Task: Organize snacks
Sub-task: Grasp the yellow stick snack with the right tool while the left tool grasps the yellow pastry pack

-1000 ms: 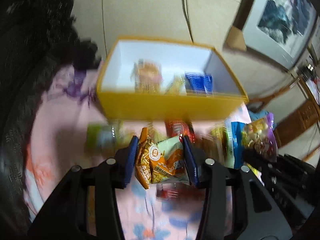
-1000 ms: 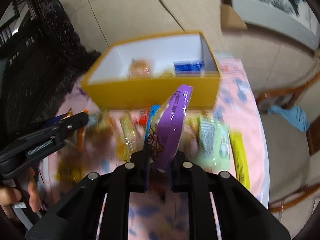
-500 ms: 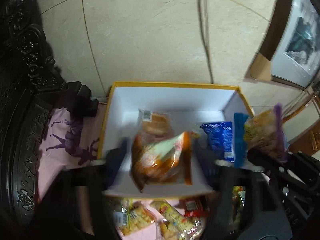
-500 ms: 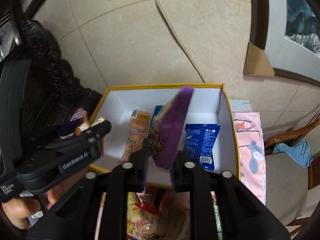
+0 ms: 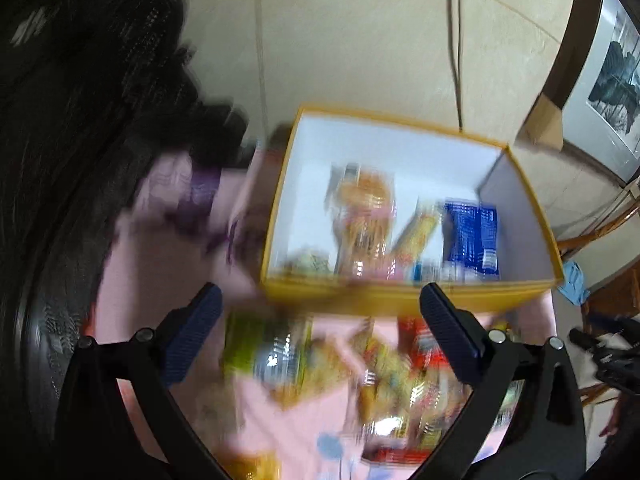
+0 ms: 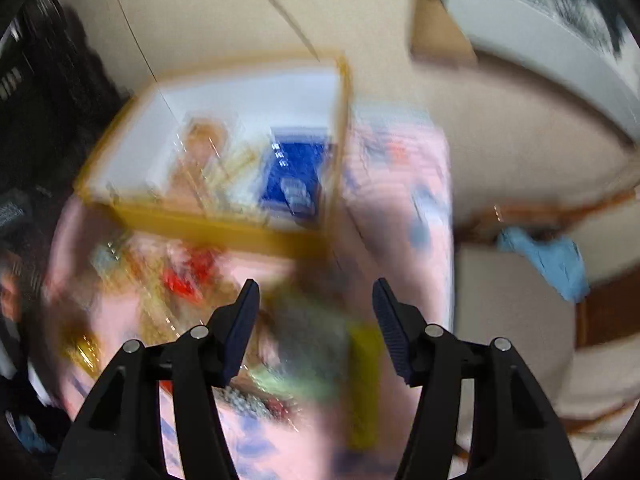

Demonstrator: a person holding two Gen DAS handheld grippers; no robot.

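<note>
A yellow box (image 5: 400,302) with a white inside stands at the back of the pink table; it also shows in the right wrist view (image 6: 224,226). In it lie an orange snack bag (image 5: 362,216), a yellow packet (image 5: 418,232) and a blue packet (image 5: 472,236). My left gripper (image 5: 318,320) is open and empty, just in front of the box. My right gripper (image 6: 316,312) is open and empty over loose snacks. Several loose snack packs (image 5: 344,364) lie on the cloth in front of the box, blurred by motion.
A pink flowered cloth (image 6: 400,200) covers the table. A dark carved chair (image 5: 80,120) stands at the left. A cable (image 5: 456,40) hangs down the tiled wall behind the box. A chair with a blue cloth (image 6: 548,256) is at the right.
Both grippers have opened and let go of their snack bags into the box, then pulled back toward the loose snacks in front of it.
</note>
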